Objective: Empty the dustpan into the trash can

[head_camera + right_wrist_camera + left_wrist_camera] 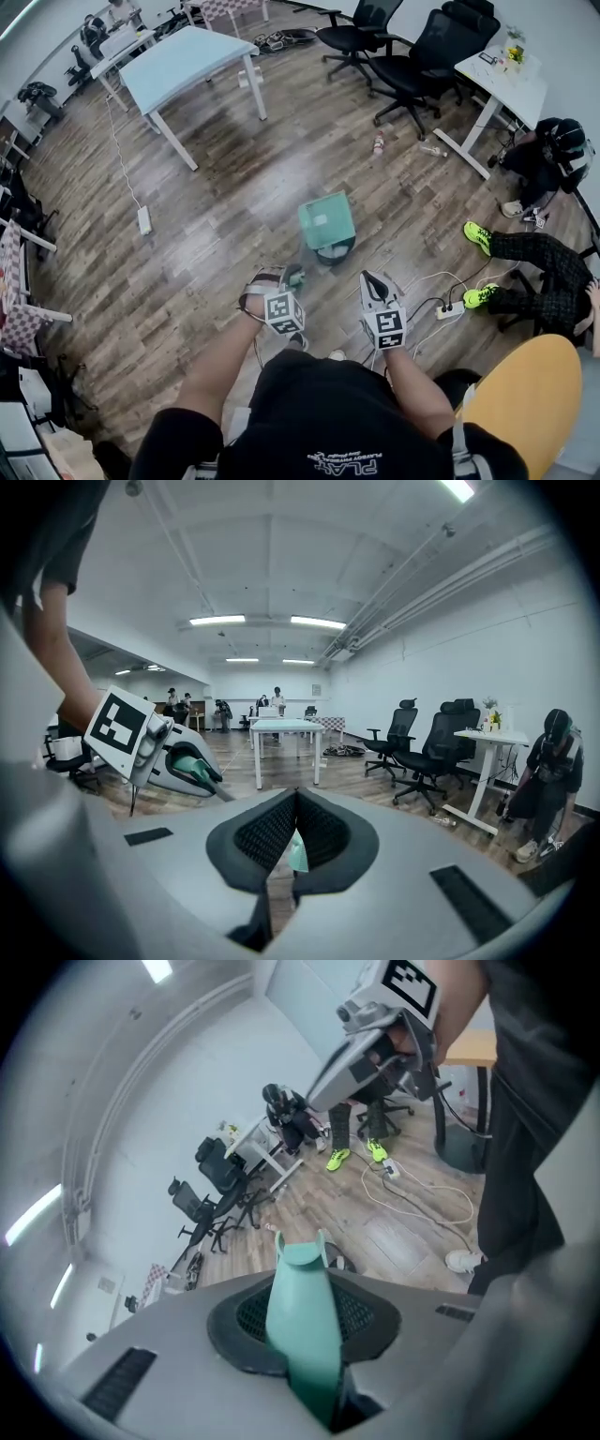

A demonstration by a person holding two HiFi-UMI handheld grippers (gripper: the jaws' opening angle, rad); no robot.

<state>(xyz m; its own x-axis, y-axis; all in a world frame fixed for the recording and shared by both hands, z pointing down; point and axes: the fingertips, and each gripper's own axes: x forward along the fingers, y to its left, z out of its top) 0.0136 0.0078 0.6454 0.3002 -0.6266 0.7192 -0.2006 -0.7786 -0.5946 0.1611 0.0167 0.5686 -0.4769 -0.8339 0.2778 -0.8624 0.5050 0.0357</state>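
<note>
My left claw (302, 1283) is closed on the handle (300, 1326) of the dustpan (326, 221), which hangs over the trash can (336, 253) (I judge it light, stiff, smooth plastic: grip firmly). Right claw (296, 803) is closed and empty.

We count two claws: left claw (274, 277), right claw (371, 280); one teal dustpan (326, 221); one trash can (337, 252); two power strips (143, 220) (450, 310).

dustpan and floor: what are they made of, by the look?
Dustpan: probably moulded plastic, since it is a uniform teal with smooth rounded edges and a matte finish. Floor: wood-look planks with brown grain, visible seams and a slight sheen. Real wood or laminate, can't tell.
</note>
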